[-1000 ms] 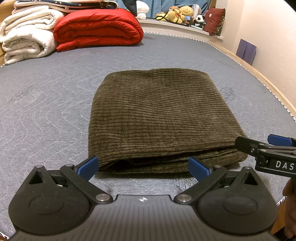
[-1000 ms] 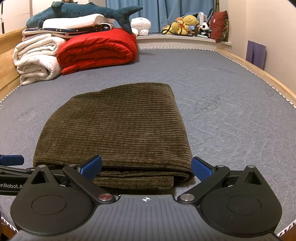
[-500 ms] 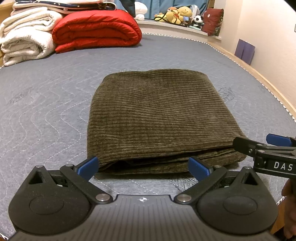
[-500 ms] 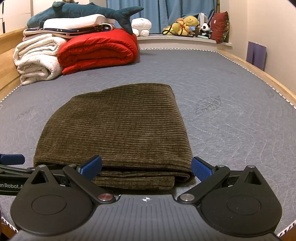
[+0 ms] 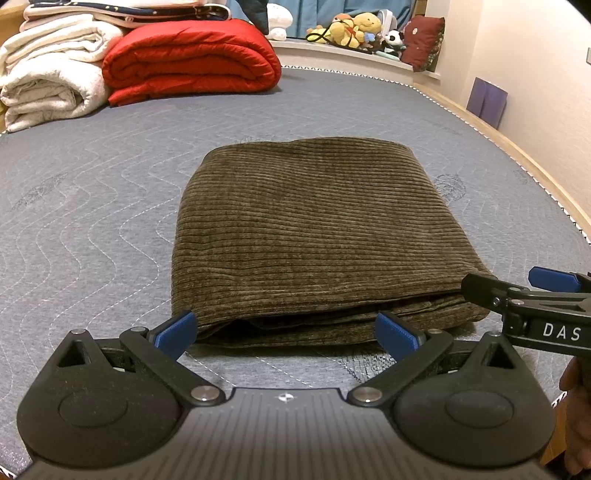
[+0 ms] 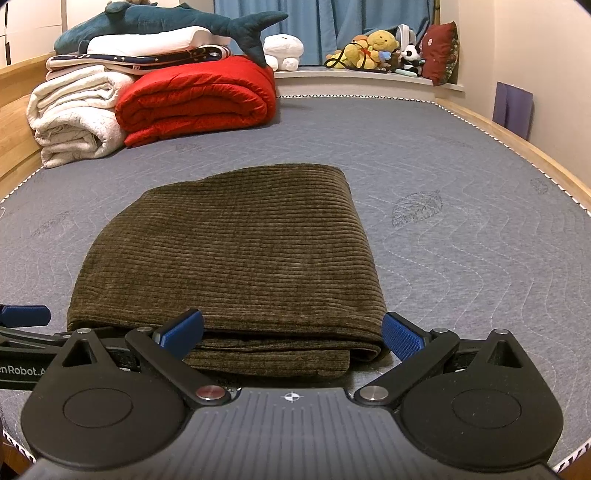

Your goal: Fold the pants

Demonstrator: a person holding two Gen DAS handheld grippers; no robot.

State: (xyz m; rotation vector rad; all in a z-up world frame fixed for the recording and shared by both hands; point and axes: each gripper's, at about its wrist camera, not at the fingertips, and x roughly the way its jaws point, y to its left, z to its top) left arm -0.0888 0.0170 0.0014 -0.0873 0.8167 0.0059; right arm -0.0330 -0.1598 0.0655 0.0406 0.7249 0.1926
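The olive-brown corduroy pants (image 5: 306, 229) lie folded into a thick rectangle on the grey quilted mattress (image 5: 92, 206), layered edges toward me. They also show in the right wrist view (image 6: 236, 258). My left gripper (image 5: 286, 330) is open and empty, its blue pads just short of the pants' near edge. My right gripper (image 6: 291, 332) is open and empty at the pants' near right corner. The right gripper also shows at the right edge of the left wrist view (image 5: 524, 295).
A red folded quilt (image 6: 199, 99) and white rolled blankets (image 6: 74, 114) lie at the far left of the mattress, a plush shark (image 6: 166, 22) on top. Stuffed toys (image 6: 376, 48) line the far ledge. A wooden bed rim (image 6: 524, 147) runs along the right.
Both grippers stay open near the pants' front edge. The left wrist view has tilted slightly, showing a bit more of the far wall. The pants have not moved.
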